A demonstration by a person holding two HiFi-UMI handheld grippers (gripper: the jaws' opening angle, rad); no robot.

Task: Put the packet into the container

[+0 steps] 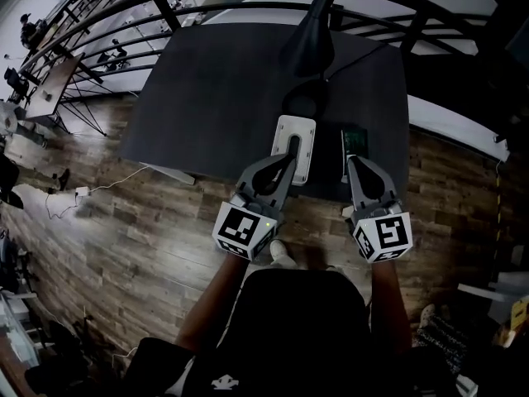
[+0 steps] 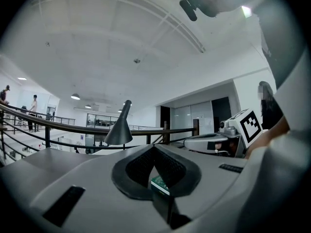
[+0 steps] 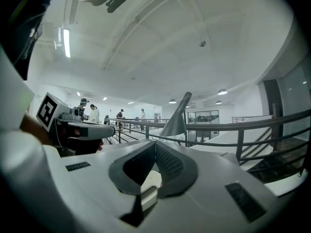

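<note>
Surface: a dark table (image 1: 215, 98), matte and rectangular, standing on a wood-plank floor (image 1: 140, 238) beside a curved dark railing (image 1: 248, 7). A black lamp (image 1: 310, 40) with a cone shade stands on the far part of the table, its round base just behind the items under inspection. The room beyond is a large white hall with a high ceiling and strip lights. A few people (image 3: 92, 113) stand far off along the railing in the right gripper view. Container (image 1: 304, 131): white, rectangular with rounded corners, lying flat near the table's near edge. My left gripper (image 1: 289, 154) sits above its near half and covers part of the inside, so what lies under it cannot be confirmed. Packet (image 1: 356, 141): small, green with a pale edge, flat on the table just to the right of the container and outside it. My right gripper (image 1: 353, 162) points at the packet's near end; contact cannot be confirmed. Fingers: both pairs are pressed fully together with nothing clamped between them. Past my left fingers a corner of the packet shows, and past my right fingers, the container.
</note>
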